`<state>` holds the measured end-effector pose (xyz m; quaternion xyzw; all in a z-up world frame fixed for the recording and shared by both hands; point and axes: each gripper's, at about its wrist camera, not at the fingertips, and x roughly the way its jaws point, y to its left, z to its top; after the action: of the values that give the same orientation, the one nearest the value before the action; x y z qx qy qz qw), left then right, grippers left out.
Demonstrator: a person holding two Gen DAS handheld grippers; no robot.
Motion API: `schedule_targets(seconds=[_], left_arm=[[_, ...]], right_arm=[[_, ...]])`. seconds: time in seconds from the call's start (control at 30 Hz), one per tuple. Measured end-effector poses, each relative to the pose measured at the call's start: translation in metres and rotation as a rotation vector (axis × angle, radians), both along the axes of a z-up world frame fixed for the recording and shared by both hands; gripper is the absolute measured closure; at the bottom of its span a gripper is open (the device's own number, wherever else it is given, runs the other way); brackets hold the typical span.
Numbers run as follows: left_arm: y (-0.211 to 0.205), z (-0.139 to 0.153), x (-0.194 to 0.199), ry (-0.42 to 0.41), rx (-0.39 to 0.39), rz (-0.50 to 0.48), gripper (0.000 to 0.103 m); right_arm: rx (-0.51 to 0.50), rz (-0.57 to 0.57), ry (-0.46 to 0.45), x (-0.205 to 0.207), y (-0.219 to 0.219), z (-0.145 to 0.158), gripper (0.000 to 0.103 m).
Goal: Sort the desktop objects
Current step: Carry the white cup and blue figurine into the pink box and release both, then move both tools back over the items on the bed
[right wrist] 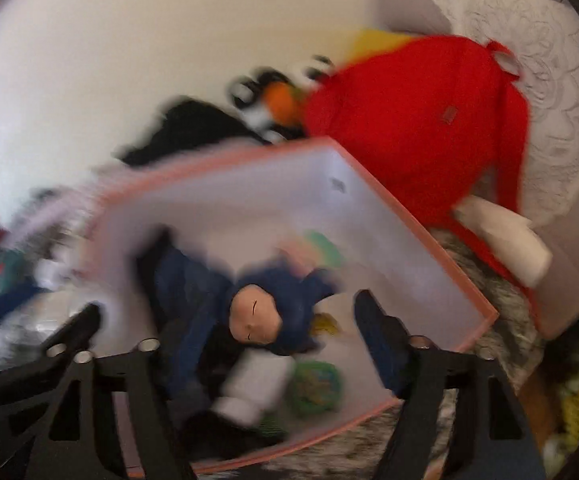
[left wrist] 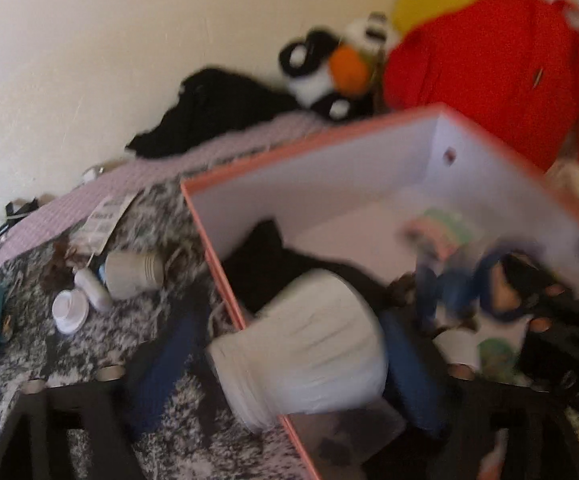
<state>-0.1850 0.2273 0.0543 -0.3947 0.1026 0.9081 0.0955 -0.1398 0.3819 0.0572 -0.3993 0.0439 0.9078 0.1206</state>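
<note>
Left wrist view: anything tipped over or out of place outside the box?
Yes. A paper cup lies on its side on the speckled surface left of the pink-edged box, beside a small white bottle also lying down, its cap apparently off next to it. Blur limits detail.

The box (left wrist: 329,184) looks like smooth matt white card with a salmon rim. Inside it, at five o'clock, lies a soft cloth doll (right wrist: 255,316). The held white jar (left wrist: 309,344) seems ribbed plastic. The red backpack (left wrist: 489,72) is matt fabric.
</note>
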Motion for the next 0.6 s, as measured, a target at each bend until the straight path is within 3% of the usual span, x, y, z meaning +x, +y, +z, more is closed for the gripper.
schedule_targets(seconds=[0.1, 0.2, 0.33, 0.6], left_arm=[[0.001, -0.014, -0.006, -0.081, 0.012, -0.012, 0.01], [0.005, -0.02, -0.005, -0.11, -0.009, -0.021, 0.01], [0.0, -0.011, 0.002, -0.089, 0.008, -0.013, 0.01], [-0.056, 0.021, 0.013, -0.039, 0.081, 0.071, 0.01]], right_arm=[[0.06, -0.018, 0.005, -0.001, 0.006, 0.001, 0.011], [0.055, -0.031, 0.025, 0.005, 0.009, 0.008, 0.008], [0.042, -0.022, 0.036, 0.004, 0.003, 0.012, 0.008], [0.013, -0.012, 0.107, 0.006, -0.029, 0.032, 0.007]])
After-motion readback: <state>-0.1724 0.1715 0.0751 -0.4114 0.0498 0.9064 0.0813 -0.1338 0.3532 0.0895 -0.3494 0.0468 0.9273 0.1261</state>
